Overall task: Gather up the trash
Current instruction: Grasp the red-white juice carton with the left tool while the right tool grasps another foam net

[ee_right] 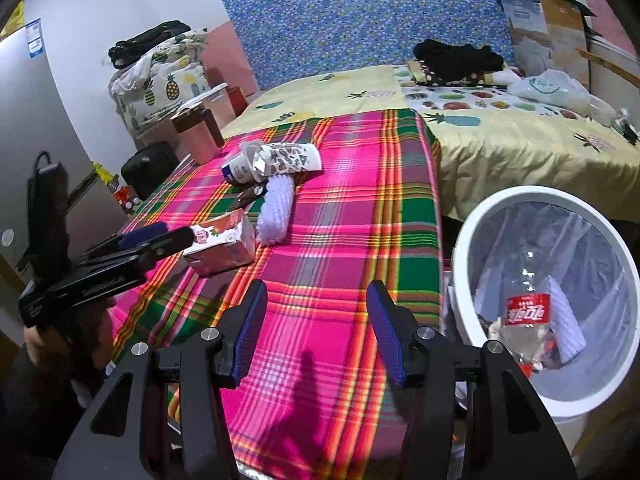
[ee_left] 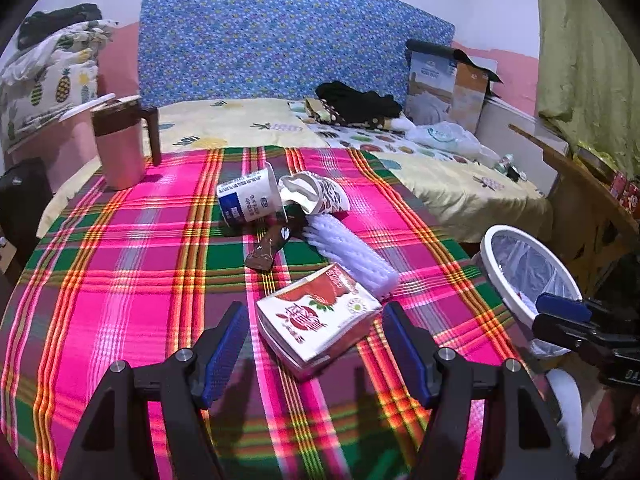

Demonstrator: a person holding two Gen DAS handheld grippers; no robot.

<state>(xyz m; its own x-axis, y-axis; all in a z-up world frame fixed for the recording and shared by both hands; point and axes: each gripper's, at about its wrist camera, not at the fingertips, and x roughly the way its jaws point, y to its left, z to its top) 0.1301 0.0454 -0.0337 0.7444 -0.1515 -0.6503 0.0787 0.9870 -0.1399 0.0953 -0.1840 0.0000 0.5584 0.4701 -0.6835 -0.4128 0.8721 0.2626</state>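
A red and white carton (ee_left: 320,320) lies on the plaid cloth (ee_left: 120,280) between the fingers of my left gripper (ee_left: 315,308), which is open and does not press on it. Beyond it lie a white foam net (ee_left: 352,256), a brown wrapper (ee_left: 268,248), a white and blue cup (ee_left: 250,200) and a patterned paper cup (ee_left: 316,194), both tipped over. My right gripper (ee_right: 317,286) is open and empty above the cloth, beside the white bin (ee_right: 462,256). The bin holds a clear bottle with a red label (ee_right: 528,312). The left gripper (ee_right: 168,236) reaches the carton (ee_right: 222,244).
A pink jug with a brown lid (ee_left: 120,148) stands at the cloth's far left. Behind is a bed with a yellow sheet (ee_left: 240,120), black clothes (ee_left: 356,104), a plastic bag (ee_left: 444,138) and a cardboard box (ee_left: 448,84). Wooden furniture (ee_left: 580,200) stands right of the bin.
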